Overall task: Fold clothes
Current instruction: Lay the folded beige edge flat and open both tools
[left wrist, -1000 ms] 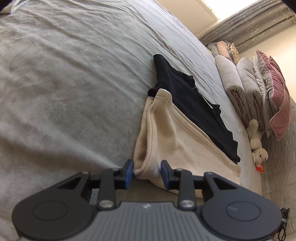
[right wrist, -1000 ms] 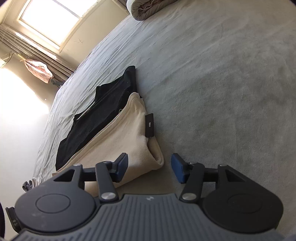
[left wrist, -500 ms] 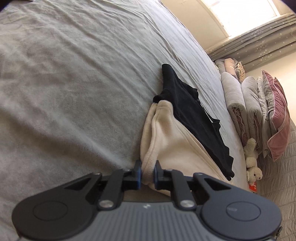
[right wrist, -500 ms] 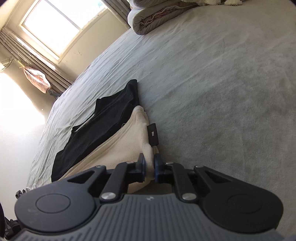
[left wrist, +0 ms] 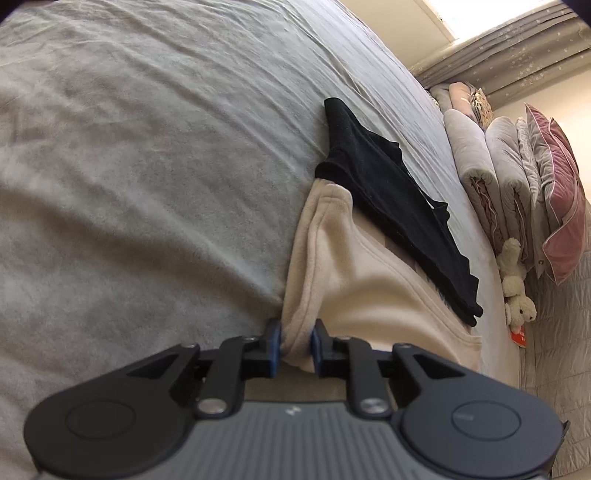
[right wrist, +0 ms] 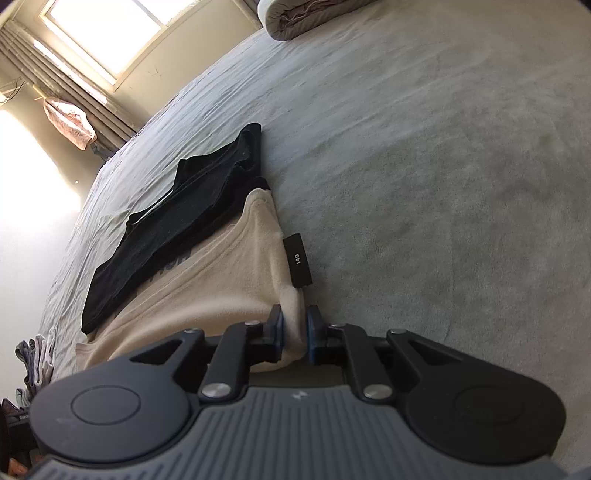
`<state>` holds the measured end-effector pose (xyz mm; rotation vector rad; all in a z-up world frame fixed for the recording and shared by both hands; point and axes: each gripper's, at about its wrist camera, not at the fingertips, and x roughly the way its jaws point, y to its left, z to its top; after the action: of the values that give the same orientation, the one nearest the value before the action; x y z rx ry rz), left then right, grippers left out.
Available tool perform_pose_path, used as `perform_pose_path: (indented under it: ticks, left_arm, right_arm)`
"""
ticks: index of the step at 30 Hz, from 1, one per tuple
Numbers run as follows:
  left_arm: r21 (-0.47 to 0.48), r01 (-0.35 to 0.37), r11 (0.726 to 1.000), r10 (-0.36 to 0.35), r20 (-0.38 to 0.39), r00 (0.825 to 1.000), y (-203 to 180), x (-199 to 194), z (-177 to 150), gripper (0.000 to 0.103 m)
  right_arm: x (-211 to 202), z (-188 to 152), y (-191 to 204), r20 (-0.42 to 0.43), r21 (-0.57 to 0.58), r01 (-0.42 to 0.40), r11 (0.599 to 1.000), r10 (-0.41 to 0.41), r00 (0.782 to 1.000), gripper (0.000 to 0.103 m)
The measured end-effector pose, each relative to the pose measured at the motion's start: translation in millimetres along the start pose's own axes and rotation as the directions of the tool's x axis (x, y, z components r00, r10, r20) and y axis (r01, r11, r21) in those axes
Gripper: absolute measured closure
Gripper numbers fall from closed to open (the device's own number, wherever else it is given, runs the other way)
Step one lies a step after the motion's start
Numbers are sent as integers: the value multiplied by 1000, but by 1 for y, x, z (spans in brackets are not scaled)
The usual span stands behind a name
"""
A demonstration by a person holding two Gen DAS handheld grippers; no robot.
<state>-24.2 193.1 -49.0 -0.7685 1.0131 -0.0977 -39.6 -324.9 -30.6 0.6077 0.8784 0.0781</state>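
Note:
A cream fleece garment (left wrist: 354, 280) lies folded on the grey bed (left wrist: 147, 147), with a black garment (left wrist: 388, 192) lying against its far side. My left gripper (left wrist: 295, 332) pinches the cream garment's near left corner, and its jaws are opening slightly with the bunched fabric pressed between the pads. In the right wrist view the cream garment (right wrist: 221, 280) carries a black size tag (right wrist: 298, 260), beside the black garment (right wrist: 184, 221). My right gripper (right wrist: 294, 321) pinches the near right corner just below the tag. Its jaws are also easing open with fabric between them.
Rolled quilts and pink pillows (left wrist: 498, 166) are stacked along the bed's right edge, with a plush toy (left wrist: 517, 295) below them. Another rolled quilt (right wrist: 303, 18) lies at the far end of the bed. Loose clothes (right wrist: 33, 358) hang off the left edge. Grey bedspread (right wrist: 443, 147) stretches wide on the right.
Both grippers went from open around the cream garment's near corners to closed on them. The fabric is now bunched between the pads and drawn up a little.

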Motion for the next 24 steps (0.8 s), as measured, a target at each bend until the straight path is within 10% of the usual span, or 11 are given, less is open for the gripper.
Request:
perform_pose_path:
  ticks: [4, 24]
  left_arm:
    - [87, -11, 996, 3, 97, 995, -8, -18, 8, 73]
    - [404, -29, 914, -68, 222, 973, -46, 22, 36, 75]
  right_arm:
    - [-11, 5, 6, 66, -82, 36, 996, -30, 997, 64]
    - [25, 24, 36, 195, -373, 70, 925, 4, 981, 63]
